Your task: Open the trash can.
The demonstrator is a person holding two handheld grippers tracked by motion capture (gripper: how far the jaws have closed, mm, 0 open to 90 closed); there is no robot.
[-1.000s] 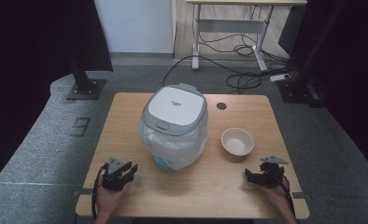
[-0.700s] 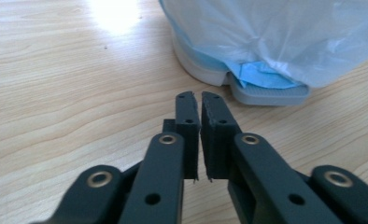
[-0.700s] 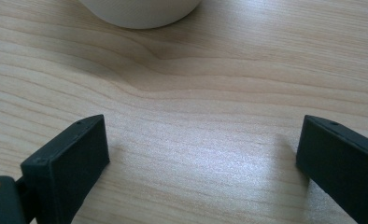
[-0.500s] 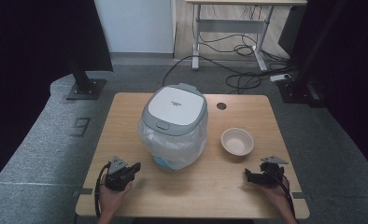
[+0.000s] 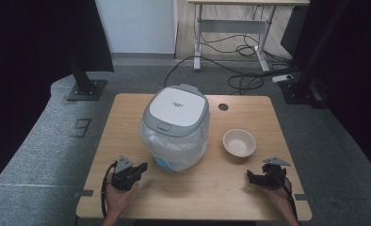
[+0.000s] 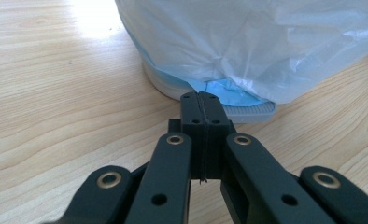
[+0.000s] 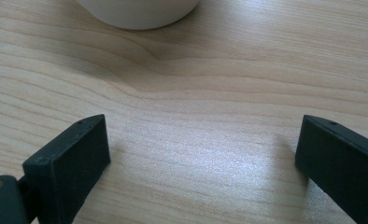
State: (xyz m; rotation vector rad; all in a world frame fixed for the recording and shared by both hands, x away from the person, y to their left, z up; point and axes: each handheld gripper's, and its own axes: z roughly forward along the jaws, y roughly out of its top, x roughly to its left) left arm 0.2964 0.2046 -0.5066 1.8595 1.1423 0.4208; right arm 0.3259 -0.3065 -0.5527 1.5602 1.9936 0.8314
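Left gripper (image 6: 201,100): jaws pressed together, bagged rice cooker (image 6: 247,46) just beyond tips | Right gripper (image 7: 201,149): jaws spread wide over table (image 7: 196,93), bowl (image 7: 138,11) ahead.

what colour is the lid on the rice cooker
The lid is white in the middle with a grey surround, clearest in the high view.

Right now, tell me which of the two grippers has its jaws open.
The right gripper: its black jaws stand wide apart over bare wood. The left gripper's are pressed together.
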